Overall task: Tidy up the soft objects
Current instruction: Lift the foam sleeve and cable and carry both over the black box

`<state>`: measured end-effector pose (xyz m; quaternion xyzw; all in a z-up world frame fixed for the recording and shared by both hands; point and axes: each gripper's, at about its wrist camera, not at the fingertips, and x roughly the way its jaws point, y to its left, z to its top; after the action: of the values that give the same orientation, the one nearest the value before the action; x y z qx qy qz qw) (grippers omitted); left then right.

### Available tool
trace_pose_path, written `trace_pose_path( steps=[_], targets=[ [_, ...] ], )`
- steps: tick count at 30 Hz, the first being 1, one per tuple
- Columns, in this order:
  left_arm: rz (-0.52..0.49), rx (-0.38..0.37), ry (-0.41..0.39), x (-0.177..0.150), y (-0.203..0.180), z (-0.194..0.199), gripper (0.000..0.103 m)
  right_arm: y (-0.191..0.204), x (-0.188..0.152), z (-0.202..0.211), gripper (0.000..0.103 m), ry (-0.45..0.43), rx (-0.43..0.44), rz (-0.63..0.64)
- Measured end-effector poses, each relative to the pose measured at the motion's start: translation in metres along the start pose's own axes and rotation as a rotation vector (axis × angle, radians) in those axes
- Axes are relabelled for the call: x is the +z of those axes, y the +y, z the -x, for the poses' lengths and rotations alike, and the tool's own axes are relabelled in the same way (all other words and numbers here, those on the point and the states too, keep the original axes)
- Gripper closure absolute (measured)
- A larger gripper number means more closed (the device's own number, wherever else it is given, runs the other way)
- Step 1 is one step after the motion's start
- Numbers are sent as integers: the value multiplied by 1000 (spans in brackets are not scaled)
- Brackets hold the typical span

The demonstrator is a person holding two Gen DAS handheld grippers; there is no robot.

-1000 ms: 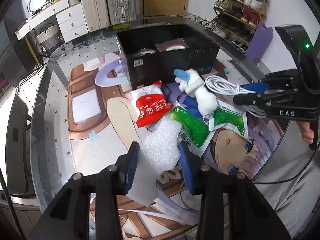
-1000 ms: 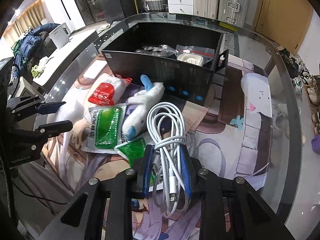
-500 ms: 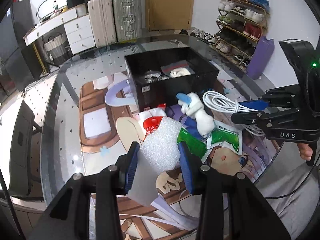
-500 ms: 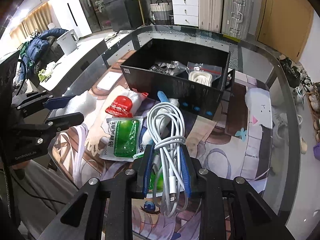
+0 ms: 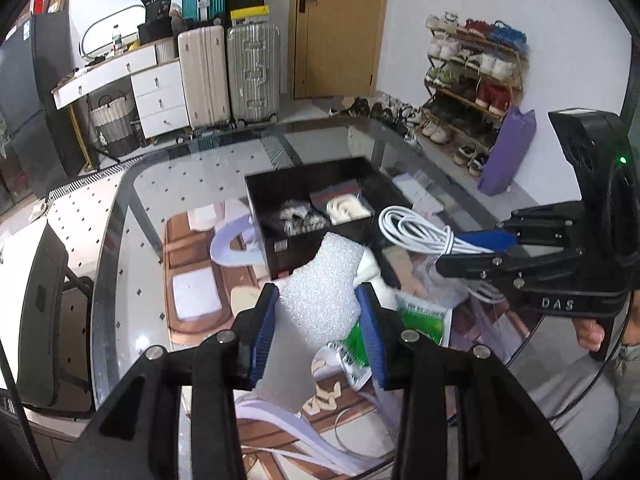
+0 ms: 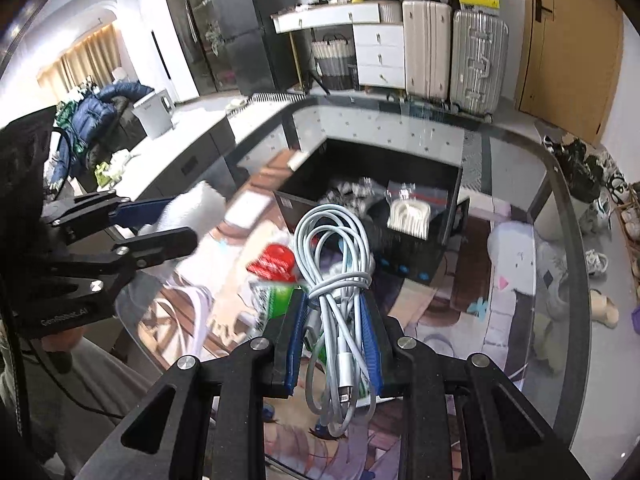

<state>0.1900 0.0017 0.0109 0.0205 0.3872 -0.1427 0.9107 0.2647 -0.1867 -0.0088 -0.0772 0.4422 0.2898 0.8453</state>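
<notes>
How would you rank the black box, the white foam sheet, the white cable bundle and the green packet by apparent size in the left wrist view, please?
1. Black box and white foam sheet: alike in apparent size; the foam is close to the camera, so I will not rank them.
2. White cable bundle.
3. Green packet, partly hidden.
</notes>
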Motion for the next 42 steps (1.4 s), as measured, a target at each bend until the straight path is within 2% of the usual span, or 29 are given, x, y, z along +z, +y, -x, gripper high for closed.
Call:
trace_pose_path(
  steps=[14,19,23,28,36,42],
  targets=[
    [81,22,-115,42,-3,0,64,-2,41,31,77,-206,-69,-61],
    [111,27,-170,59,0,-6,64,-6,58,27,77,-244,-105,-90],
    [146,25,-181,68,5,-17,64,-13,70,13,77,-247,-128,-112],
    [156,65,-229,74,11,-29,64,-25,83,-11,77,-250,-138,-152],
    [207,81,-173,78,26,-74,64,-42,95,-51,77,-215,-160,-160],
    [200,89,-115,78,34,-108,64,-55,97,-78,77,-183,-157,-138]
  ],
)
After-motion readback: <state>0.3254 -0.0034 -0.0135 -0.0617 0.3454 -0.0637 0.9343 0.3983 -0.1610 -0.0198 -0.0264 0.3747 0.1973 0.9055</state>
